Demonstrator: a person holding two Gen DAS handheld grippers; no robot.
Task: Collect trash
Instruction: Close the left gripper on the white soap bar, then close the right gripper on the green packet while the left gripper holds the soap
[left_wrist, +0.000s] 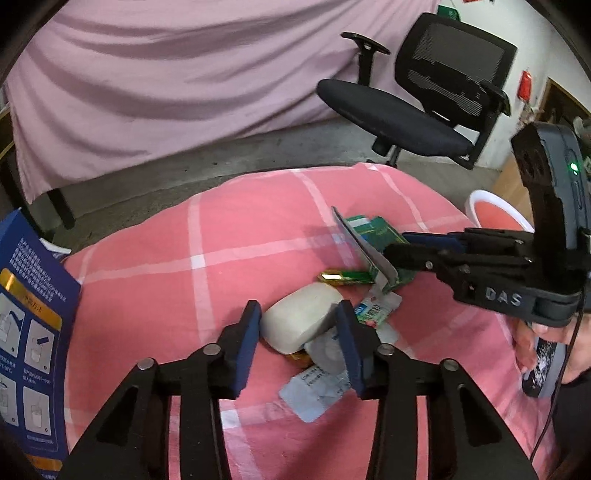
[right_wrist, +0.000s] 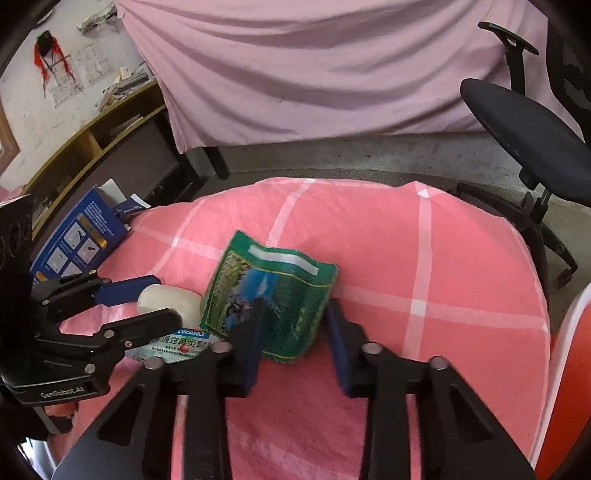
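Under the left tool (left_wrist: 299, 332), hidden rightward: blue-white sachet (left_wrist: 314, 391).

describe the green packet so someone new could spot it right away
Start from the pink checked cloth and find the trash pile on it. The green packet stands between the right gripper's fingers, beside the white soap-like block. It alone is green, with a blue picture and a pale strip across the top.

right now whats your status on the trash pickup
Left gripper open around white block. Right gripper open around green packet. Wrappers remain on pink cloth.
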